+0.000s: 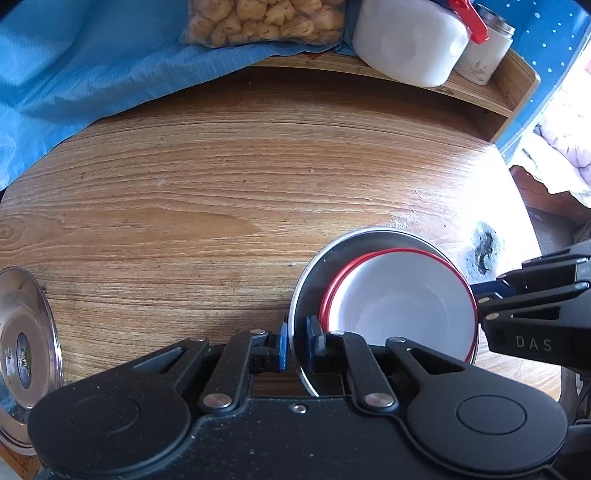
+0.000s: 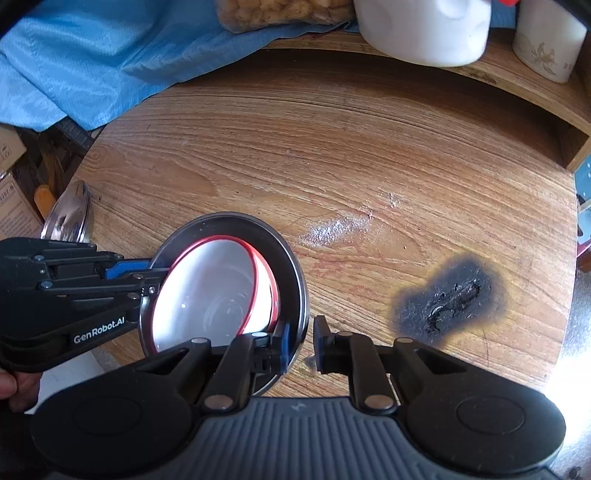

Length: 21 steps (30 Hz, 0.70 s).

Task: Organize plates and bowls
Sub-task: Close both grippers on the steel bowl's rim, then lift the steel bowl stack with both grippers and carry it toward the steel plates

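Left tongs [image 1: 295,345], nearest the lens in the left wrist view, are clamped on the rim of a steel bowl [image 1: 314,266], one blue pad outside the wall and one inside. Right tongs [image 2: 301,341] pinch the same steel bowl on its opposite rim, again with one pad inside and one outside; the gap between the pads is narrow. Nested inside the steel bowl are two white bowls with red rims [image 1: 402,299], the upper one tilted against the lower. Whether the steel bowl rests on the wooden desk [image 1: 221,184] or is lifted just clear of it cannot be told. A steel plate [image 1: 26,350] lies at the left edge of the desk, well apart from the bowls. A black burn mark [image 2: 448,295] scars the desk to the right of the bowls. Behind, on a raised wooden shelf [image 1: 491,88], stand a white jug [image 1: 410,44] and a white canister [image 1: 487,48]; blue cloth [image 1: 74,74] carries a bag of pale snacks [image 1: 266,20].
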Each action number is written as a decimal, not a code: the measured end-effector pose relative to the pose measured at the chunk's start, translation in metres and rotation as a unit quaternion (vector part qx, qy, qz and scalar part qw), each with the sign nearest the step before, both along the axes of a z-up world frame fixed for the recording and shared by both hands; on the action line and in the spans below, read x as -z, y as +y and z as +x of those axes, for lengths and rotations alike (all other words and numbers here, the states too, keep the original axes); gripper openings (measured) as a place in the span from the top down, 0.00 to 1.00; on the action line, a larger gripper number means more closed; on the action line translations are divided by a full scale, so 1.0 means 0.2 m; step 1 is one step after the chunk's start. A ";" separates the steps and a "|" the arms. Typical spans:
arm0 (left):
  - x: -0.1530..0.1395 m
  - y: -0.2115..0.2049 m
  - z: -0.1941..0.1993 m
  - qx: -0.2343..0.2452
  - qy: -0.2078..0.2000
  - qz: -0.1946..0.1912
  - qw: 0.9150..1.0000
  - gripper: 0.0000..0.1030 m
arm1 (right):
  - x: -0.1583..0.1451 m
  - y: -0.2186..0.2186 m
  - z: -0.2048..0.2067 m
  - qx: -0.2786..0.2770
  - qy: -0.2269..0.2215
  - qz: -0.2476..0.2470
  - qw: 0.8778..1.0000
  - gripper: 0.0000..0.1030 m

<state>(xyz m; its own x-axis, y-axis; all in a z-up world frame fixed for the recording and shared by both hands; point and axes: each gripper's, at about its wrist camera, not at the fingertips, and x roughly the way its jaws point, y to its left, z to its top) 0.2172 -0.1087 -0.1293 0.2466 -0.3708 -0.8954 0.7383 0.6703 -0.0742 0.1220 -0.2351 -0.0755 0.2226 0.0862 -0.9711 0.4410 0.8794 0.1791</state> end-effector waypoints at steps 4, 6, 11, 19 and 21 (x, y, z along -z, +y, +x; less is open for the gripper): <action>0.00 0.00 -0.01 -0.007 -0.003 0.004 1.000 0.90 | 0.01 -0.02 -0.02 0.019 -0.005 0.013 1.000 0.84; 0.00 -0.01 -0.01 -0.008 -0.007 0.007 1.000 0.90 | 0.01 -0.05 -0.03 0.036 -0.010 0.027 0.999 0.84; 0.00 -0.01 -0.03 -0.012 -0.014 0.011 1.000 0.90 | 0.04 -0.09 -0.07 0.069 -0.023 0.055 0.996 0.84; 0.00 -0.03 -0.04 -0.020 -0.023 0.018 0.999 0.89 | 0.06 -0.09 -0.05 0.084 -0.007 0.059 0.995 0.78; 0.00 -0.03 -0.04 -0.022 -0.023 0.017 0.999 0.89 | 0.07 -0.10 -0.06 0.090 -0.009 0.063 0.994 0.76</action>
<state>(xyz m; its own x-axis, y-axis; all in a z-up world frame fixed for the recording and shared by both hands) 0.2091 -0.1152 -0.1289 0.3032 -0.3274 -0.8949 0.7099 0.7041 -0.0172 0.1096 -0.2557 -0.0900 0.2621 0.1650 -0.9508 0.5844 0.7569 0.2925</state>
